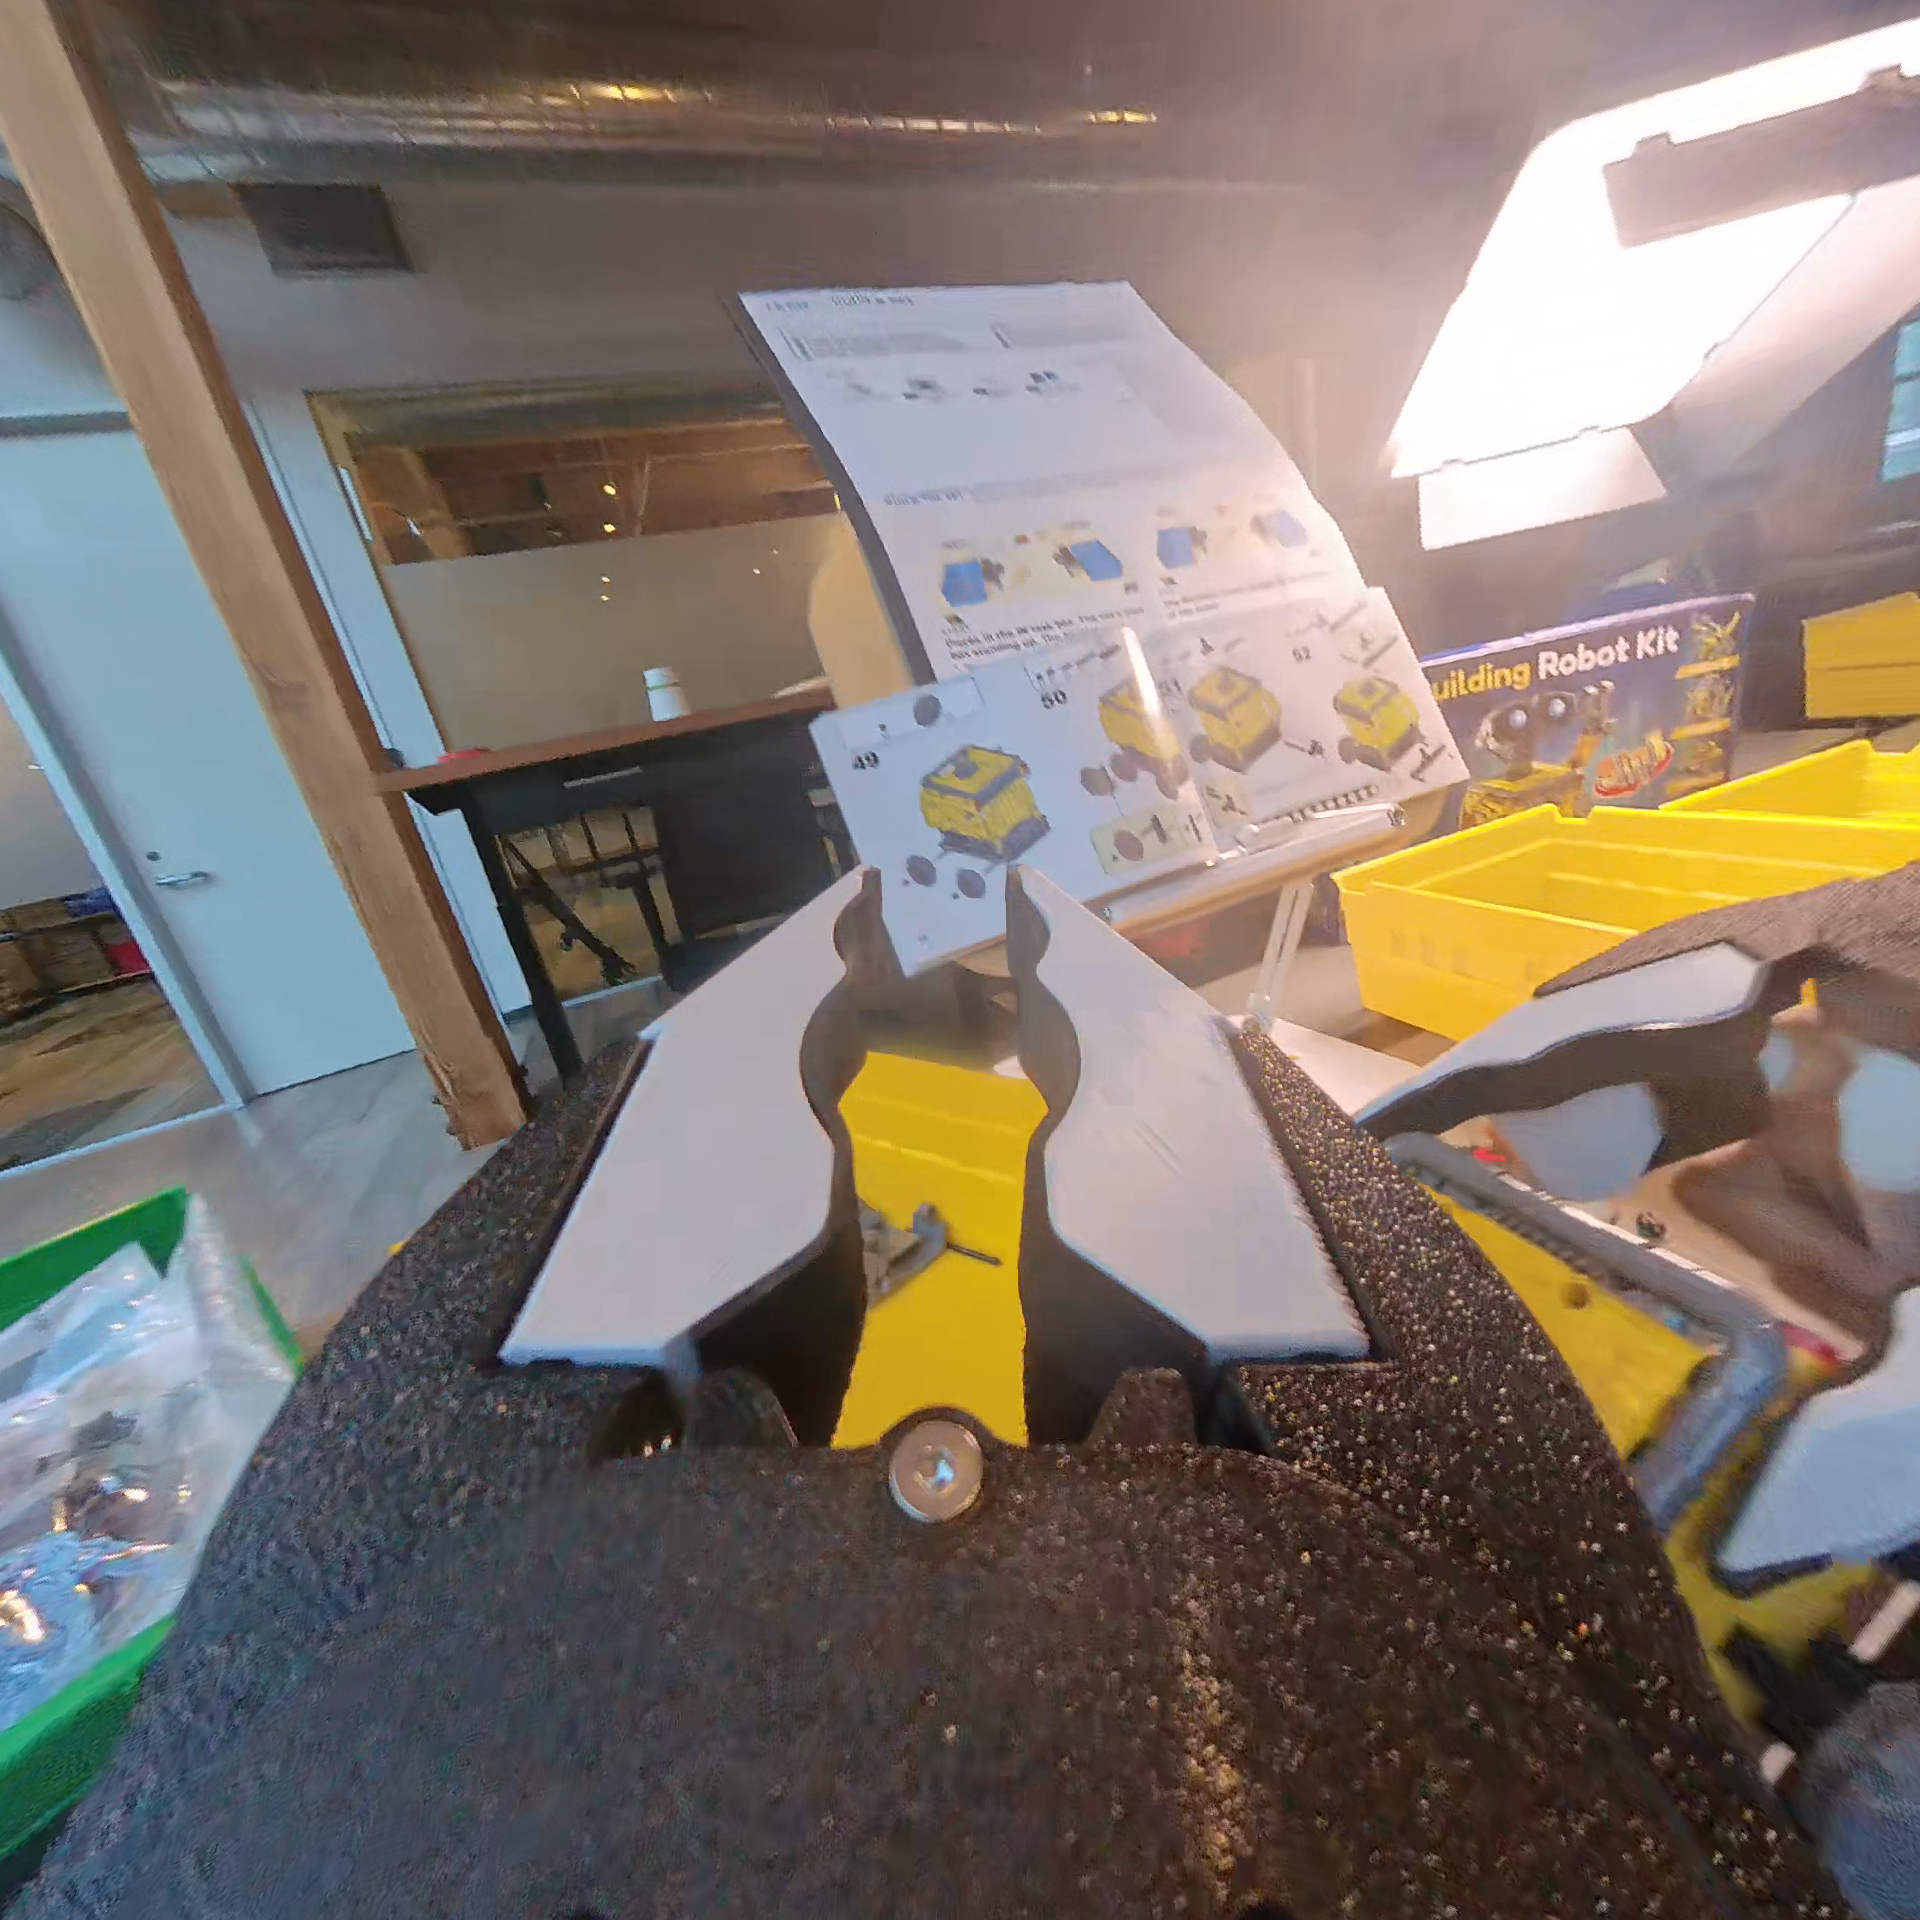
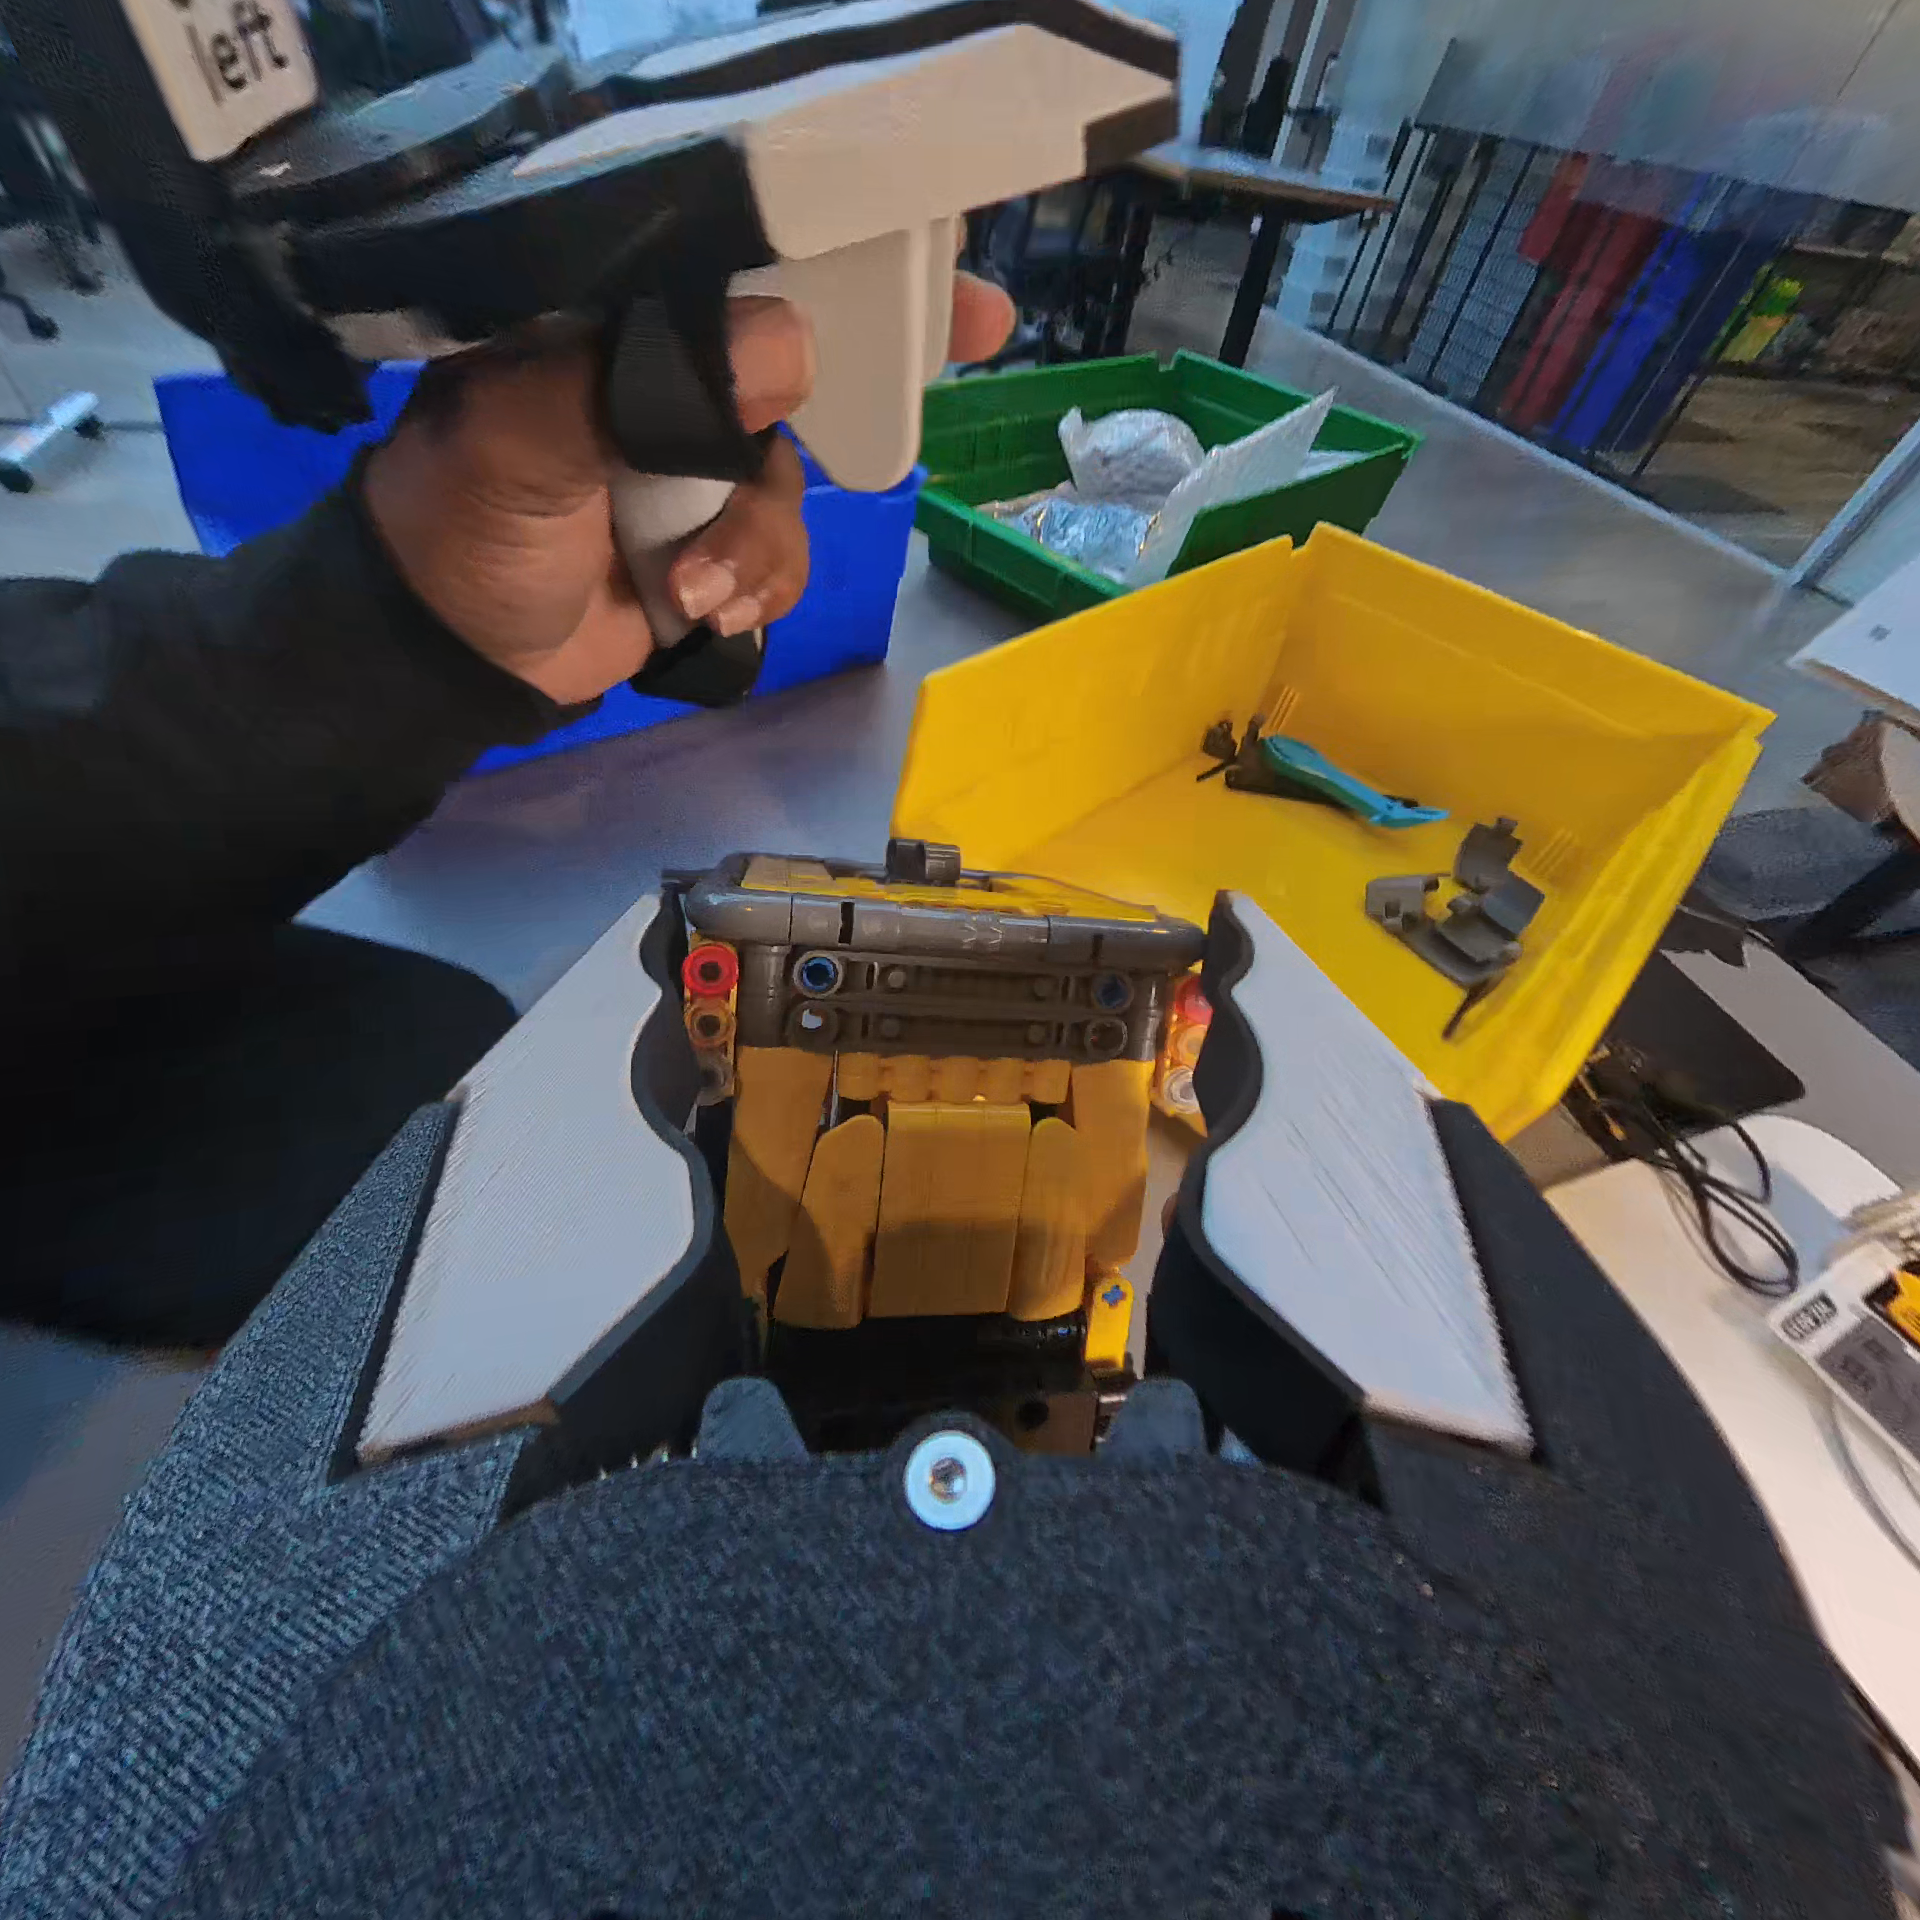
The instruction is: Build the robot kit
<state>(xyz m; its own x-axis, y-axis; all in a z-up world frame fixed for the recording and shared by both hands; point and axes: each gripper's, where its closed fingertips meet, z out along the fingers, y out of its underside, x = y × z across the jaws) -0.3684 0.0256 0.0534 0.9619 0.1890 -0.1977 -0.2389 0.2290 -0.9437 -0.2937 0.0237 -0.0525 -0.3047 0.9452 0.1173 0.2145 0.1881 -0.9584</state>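
While my right claw (image 2: 940,997) grips the yellow and grey brick-built robot body (image 2: 935,1101) by its two sides, the jaws pressed against the coloured pin ends at its upper corners, my left claw (image 1: 940,904) hangs in the air with nothing in it, its jaws narrowed to a slim gap. I judge the hold on the model to be the weak point: the jaws bear on small round pins and not on flat faces, so a twist could let it pivot or pop a piece loose. The curved yellow panels hanging below look free to swing and could catch on a rim.

Just beyond the model lies the yellow bin (image 2: 1662,831), tilted with its open side toward me; a teal tool (image 2: 1340,790) and grey parts (image 2: 1455,914) rest inside it. Its near edge lies close to my right claw, so room there is tight. My left hand (image 2: 582,520) hovers above and to the left, over the counter (image 2: 623,810), which gives open space on that side.

Farther off are a blue bin (image 2: 831,582) and a green bin (image 2: 1039,436) holding plastic bags. Ahead of my left claw, an instruction booklet (image 1: 1049,790) leans on a clear stand, with more yellow trays (image 1: 1558,914) and a kit box (image 1: 1590,707) behind.
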